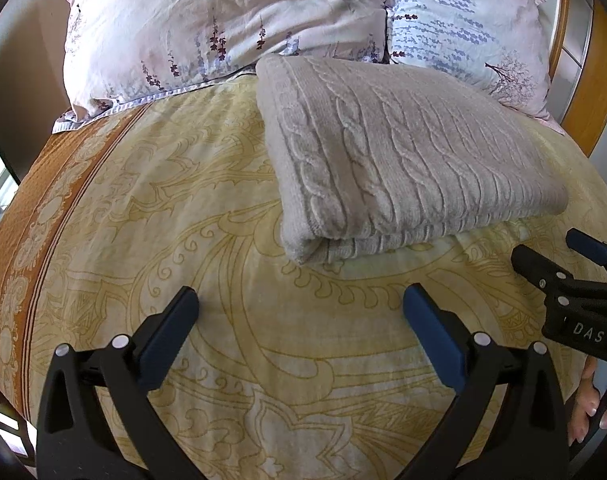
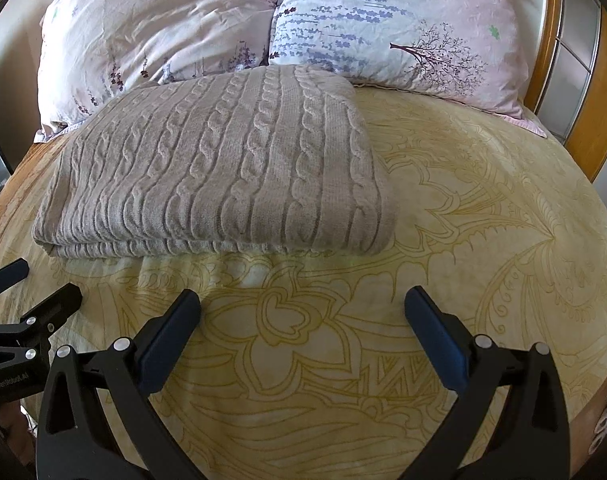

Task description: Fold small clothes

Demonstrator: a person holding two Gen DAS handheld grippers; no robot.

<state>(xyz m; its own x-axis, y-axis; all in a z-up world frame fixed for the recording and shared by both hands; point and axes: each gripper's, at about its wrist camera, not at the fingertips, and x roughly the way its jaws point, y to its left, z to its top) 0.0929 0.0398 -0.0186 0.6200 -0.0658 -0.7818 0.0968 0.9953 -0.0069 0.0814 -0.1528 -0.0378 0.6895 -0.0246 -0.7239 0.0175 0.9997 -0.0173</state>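
A grey cable-knit sweater lies folded into a thick rectangle on the yellow patterned bedspread, its far edge near the pillows. My left gripper hovers open over the bedspread, short of the sweater's near fold, with nothing between its fingers. In the right wrist view the same folded sweater sits ahead and to the left. My right gripper is open and empty, a little short of the sweater's near edge. Each gripper shows at the edge of the other's view: the right one and the left one.
Two floral pillows lean at the head of the bed, just behind the sweater. A wooden headboard curves along the right. An orange border runs down the bedspread's left side. A hand holds the right gripper's handle.
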